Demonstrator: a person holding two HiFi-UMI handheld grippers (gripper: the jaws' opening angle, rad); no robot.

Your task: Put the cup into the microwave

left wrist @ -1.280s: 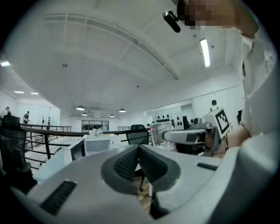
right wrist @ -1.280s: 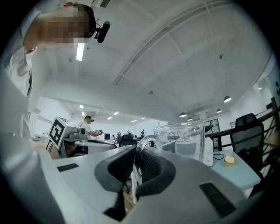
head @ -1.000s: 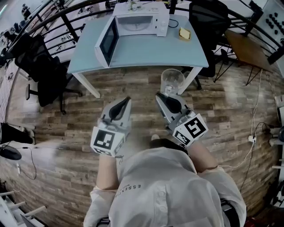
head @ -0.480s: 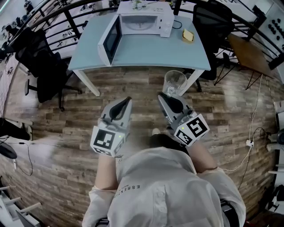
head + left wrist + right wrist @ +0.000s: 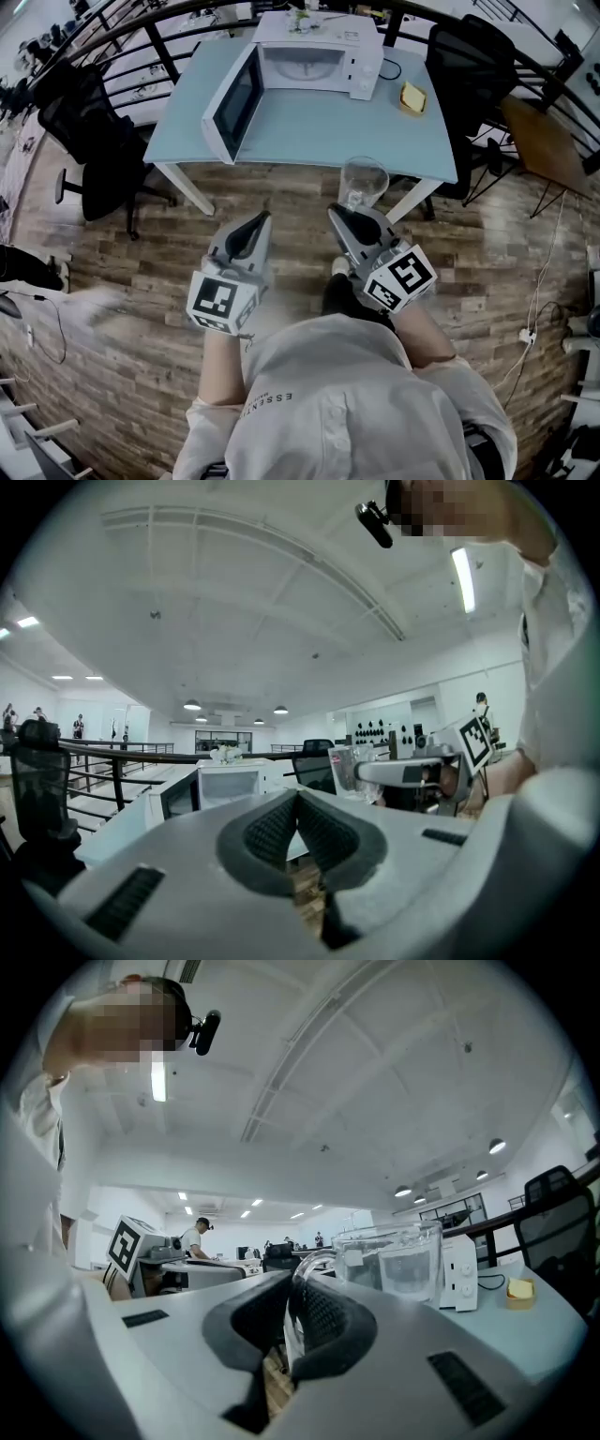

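Observation:
A clear glass cup hangs in the air just short of the table's near edge, held by its handle in my right gripper, which is shut on it. In the right gripper view the cup stands upright just beyond the pads. The white microwave sits at the back of the pale blue table with its door swung wide open to the left. My left gripper is beside the right one, shut and empty, its pads meeting in the left gripper view.
A yellow block lies on the table right of the microwave, by a cable. Black office chairs stand left and at the back right. A wooden side table is at the right. A railing runs behind the table.
Both grippers and the cup have come closer to the table; the table and microwave now sit lower and larger in the head view. Both grips are unchanged.

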